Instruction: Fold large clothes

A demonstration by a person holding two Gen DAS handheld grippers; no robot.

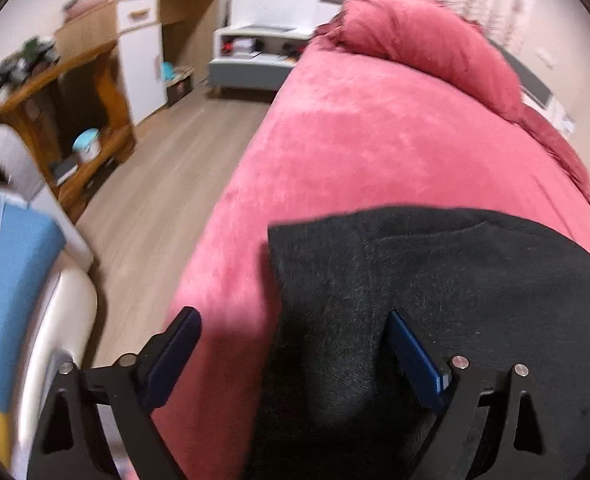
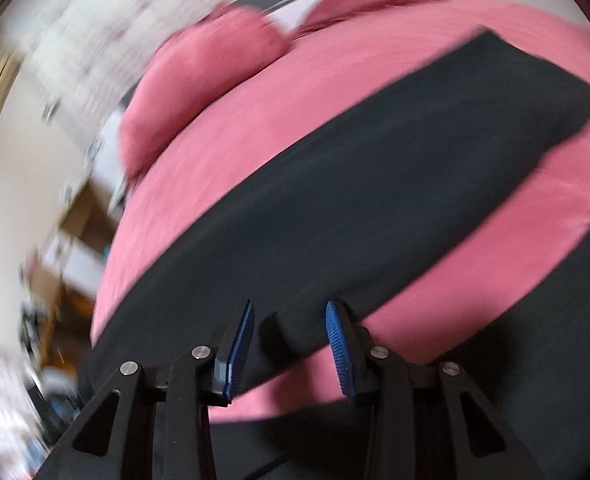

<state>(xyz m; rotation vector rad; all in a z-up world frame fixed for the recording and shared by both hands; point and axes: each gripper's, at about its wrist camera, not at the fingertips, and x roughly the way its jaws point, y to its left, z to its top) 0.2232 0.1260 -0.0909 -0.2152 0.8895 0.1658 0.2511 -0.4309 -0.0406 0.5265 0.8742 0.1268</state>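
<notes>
A large black garment (image 1: 435,300) lies flat on the pink bed cover (image 1: 355,140). In the left wrist view my left gripper (image 1: 295,320) is open wide, its fingers straddling the garment's near left edge, nothing held. In the right wrist view the garment (image 2: 375,184) stretches as a long black band across the bed toward the upper right. My right gripper (image 2: 289,312) is open, its blue pads either side of a garment corner near the bed's front edge. This view is motion-blurred.
Pink pillows (image 1: 423,40) lie at the head of the bed. Left of the bed is wood floor (image 1: 155,200), a wooden shelf unit (image 1: 83,120), a white cabinet (image 1: 143,52) and a white bench (image 1: 263,40). A blue and white object (image 1: 11,280) sits at near left.
</notes>
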